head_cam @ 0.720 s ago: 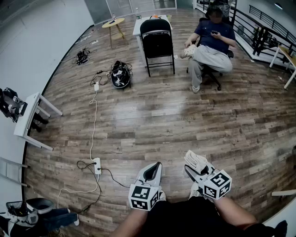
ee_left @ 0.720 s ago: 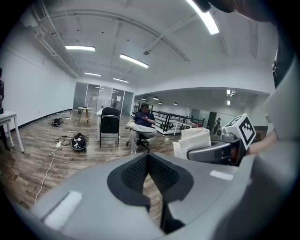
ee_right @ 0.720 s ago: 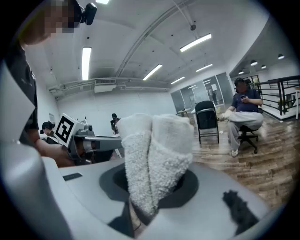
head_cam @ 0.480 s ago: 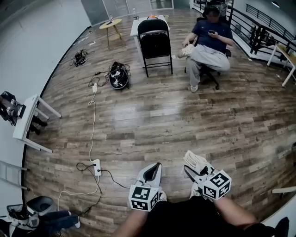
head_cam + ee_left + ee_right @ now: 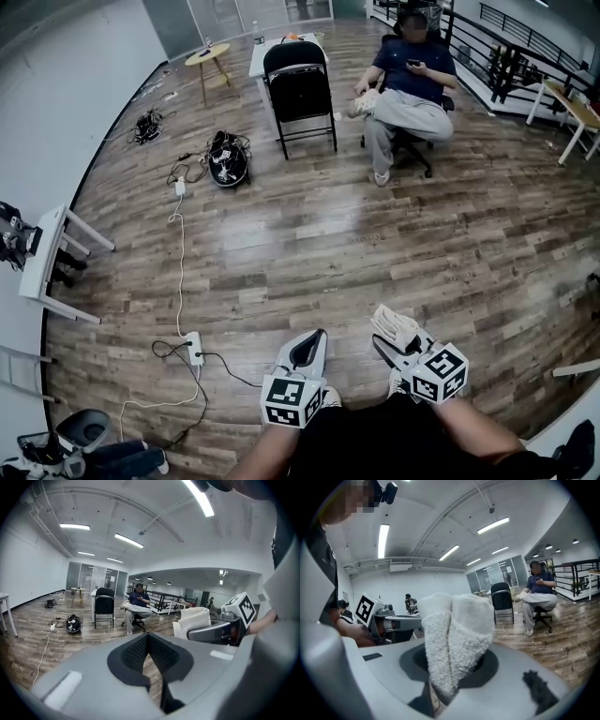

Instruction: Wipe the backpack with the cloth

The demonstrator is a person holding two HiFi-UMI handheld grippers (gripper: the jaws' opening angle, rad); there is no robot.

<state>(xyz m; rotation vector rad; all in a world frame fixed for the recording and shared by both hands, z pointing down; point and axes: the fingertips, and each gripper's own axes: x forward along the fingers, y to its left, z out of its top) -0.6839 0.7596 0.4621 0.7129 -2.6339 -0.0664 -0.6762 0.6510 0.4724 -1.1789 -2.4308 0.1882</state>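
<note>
A wooden floor (image 5: 309, 234) spreads ahead, with a seated person (image 5: 403, 89) and a black folding chair (image 5: 300, 89) at its far side. Low in the head view, the left gripper (image 5: 314, 342) is clenched on nothing. Beside it, the right gripper (image 5: 389, 339) grasps a folded white cloth (image 5: 396, 325).

Grey shells on left gripper (image 5: 311, 339) & right gripper (image 5: 392, 336); blk/wht marker cubes (image 5: 292, 400); blk textured fingers (image 5: 135, 654).

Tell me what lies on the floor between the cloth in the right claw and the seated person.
Nothing: in the head view only bare wooden floor stretches from the cloth, held in the right claw, to the seated person.
</note>
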